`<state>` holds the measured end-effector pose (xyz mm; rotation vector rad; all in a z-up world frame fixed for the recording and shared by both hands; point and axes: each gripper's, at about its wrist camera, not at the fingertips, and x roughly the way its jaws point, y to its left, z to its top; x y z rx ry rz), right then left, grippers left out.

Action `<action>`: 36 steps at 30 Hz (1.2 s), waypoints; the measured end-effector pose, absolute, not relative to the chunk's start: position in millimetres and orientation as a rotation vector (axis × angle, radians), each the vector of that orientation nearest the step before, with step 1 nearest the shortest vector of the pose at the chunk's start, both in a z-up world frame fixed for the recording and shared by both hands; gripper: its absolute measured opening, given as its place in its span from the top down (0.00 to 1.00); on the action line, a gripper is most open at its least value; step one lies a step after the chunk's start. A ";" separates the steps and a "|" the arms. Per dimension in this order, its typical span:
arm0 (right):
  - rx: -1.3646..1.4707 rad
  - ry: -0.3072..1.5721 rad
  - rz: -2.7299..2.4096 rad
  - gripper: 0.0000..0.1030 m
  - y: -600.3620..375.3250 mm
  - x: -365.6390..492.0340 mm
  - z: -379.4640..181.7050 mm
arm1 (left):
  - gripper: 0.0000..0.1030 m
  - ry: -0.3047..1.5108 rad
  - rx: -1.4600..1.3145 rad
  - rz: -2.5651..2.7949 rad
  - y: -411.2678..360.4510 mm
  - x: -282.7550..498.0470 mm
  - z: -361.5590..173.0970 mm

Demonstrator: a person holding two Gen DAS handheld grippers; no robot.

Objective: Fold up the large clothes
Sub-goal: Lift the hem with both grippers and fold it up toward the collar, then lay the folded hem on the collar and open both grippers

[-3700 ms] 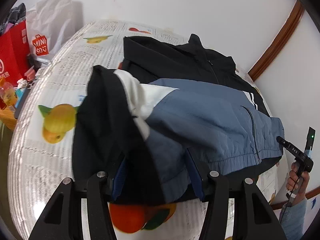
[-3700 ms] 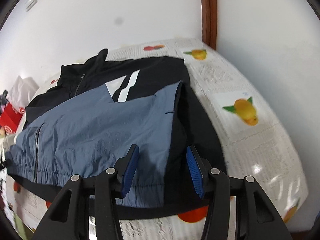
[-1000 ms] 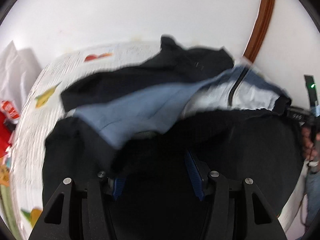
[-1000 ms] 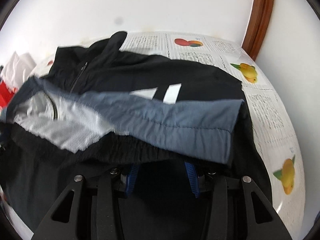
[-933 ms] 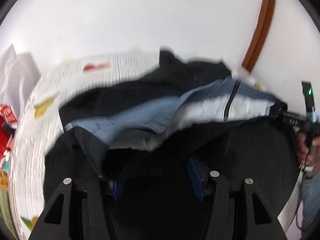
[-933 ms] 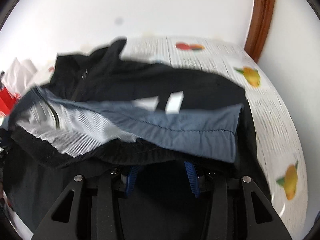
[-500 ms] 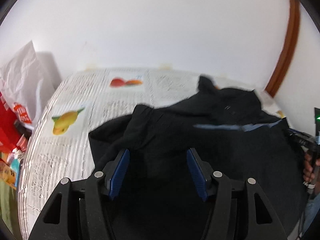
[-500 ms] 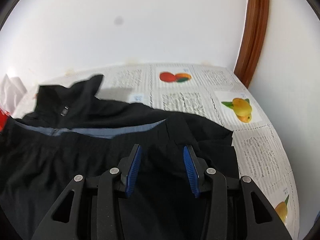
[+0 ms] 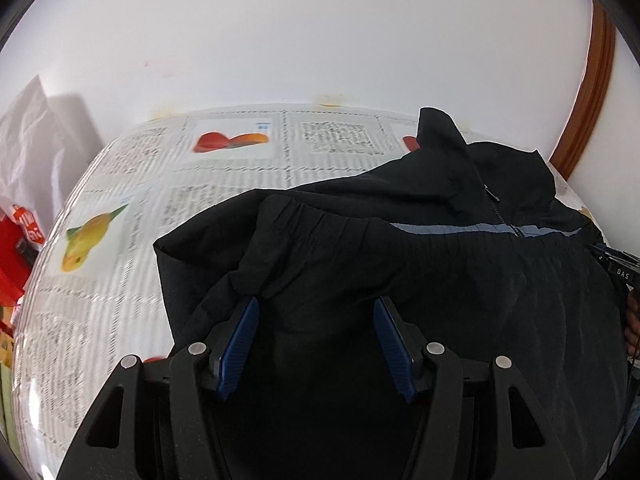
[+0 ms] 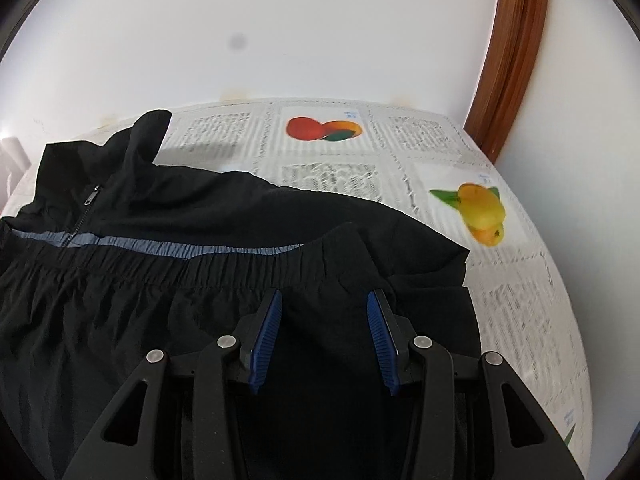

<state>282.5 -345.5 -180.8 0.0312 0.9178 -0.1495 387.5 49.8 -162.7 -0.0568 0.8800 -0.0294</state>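
Jacket (image 9: 400, 248): black, thin and wrinkled, with a narrow grey-blue strip across the middle, a gathered elastic hem folded up beside the strip, and a raised collar with a zip at 1 o'clock. Lies folded on the table (image 9: 224, 200), on a cloth printed with newspaper text and fruit, near the white wall. Spreads under and ahead of the left gripper (image 9: 316, 300), from 9 to 3 o'clock. Left gripper released, pads apart, no cloth pinched. Right gripper (image 10: 324, 294) also released, with the hem just ahead at 12 o'clock and the collar at 10 o'clock.
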 end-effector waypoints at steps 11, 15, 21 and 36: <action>0.057 0.915 -0.135 0.56 -389.8 303.3 -183.5 | 0.43 0.885 -0.044 -0.035 13.0 411.8 -168.1; 0.028 0.911 -0.153 0.55 -389.9 303.1 -182.2 | 0.43 0.886 -0.030 -0.031 8.0 410.9 -168.1; 0.094 0.855 -0.188 0.53 -378.1 272.4 -152.5 | 0.40 0.887 -0.119 -0.103 21.7 387.1 -159.6; 0.045 0.963 0.005 0.50 -196.4 242.6 -169.4 | 0.34 0.903 -0.141 -0.128 74.3 279.7 -138.6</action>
